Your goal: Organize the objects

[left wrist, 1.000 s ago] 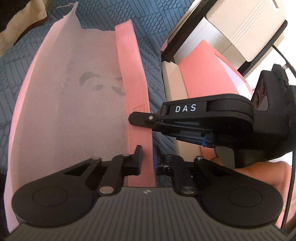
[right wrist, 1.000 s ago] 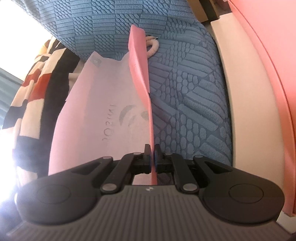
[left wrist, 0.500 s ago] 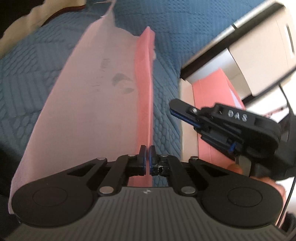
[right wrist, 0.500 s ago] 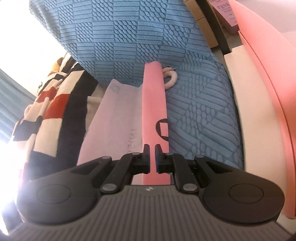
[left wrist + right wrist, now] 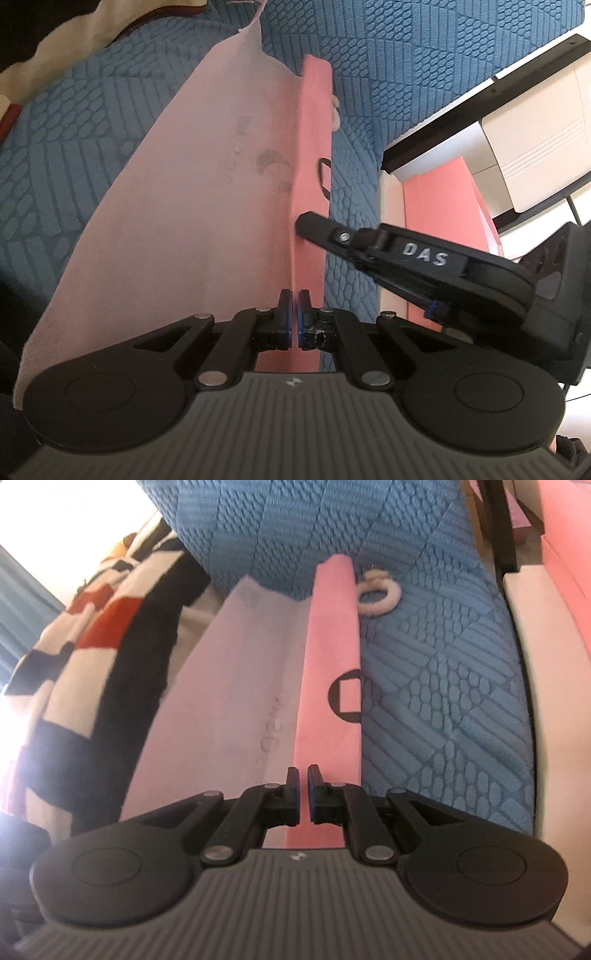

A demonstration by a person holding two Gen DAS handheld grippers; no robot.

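Your left gripper (image 5: 294, 301) has closed on the pink bag (image 5: 207, 192); its folded edge now lies flatter.

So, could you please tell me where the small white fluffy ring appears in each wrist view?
Left wrist: the white fluffy ring peeks out right of the pink bag's far end.
Right wrist: upper centre, right of the bag's top.
Shared landmark: the blue textured cover.

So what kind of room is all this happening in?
Probably a living room or bedroom at home: a blue textured cushion that looks like a sofa's, a striped blanket beside it, and a pink paper bag lying on top.
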